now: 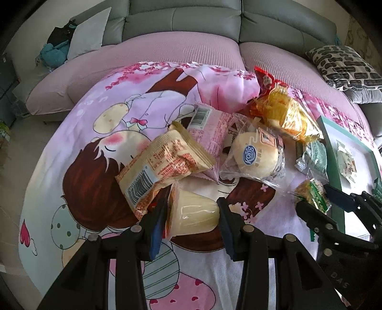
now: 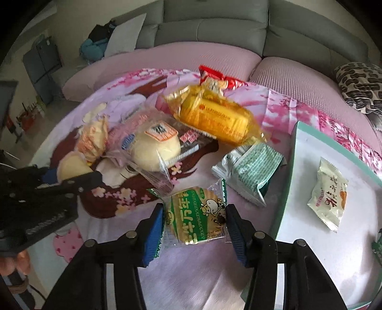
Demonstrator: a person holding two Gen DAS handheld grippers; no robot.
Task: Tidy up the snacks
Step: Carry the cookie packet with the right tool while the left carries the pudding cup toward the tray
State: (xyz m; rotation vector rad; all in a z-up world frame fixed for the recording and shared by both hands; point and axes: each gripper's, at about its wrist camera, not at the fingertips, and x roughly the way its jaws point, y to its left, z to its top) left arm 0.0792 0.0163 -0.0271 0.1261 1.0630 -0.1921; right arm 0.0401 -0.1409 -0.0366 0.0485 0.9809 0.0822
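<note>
Several wrapped snacks lie on a pink cartoon blanket (image 1: 90, 114). My left gripper (image 1: 191, 209) is shut on a pale yellow jelly cup (image 1: 193, 212), which lies on its side between the fingers. My right gripper (image 2: 194, 214) is shut on a green and yellow cracker packet (image 2: 195, 217); that packet also shows in the left wrist view (image 1: 312, 193). Behind lie a beige packet (image 1: 162, 162), a pink packet (image 1: 212, 128), a round white bun (image 2: 152, 150), a yellow cake pack (image 2: 214, 119), a red packet (image 2: 217, 80) and a silver-green packet (image 2: 250, 171).
A teal-rimmed white tray (image 2: 290, 181) sits at the right with a small white snack packet (image 2: 329, 195) in it. A grey sofa (image 1: 186, 21) with a pink cover stands behind, with a black-and-white patterned cushion (image 1: 343, 66) at the far right.
</note>
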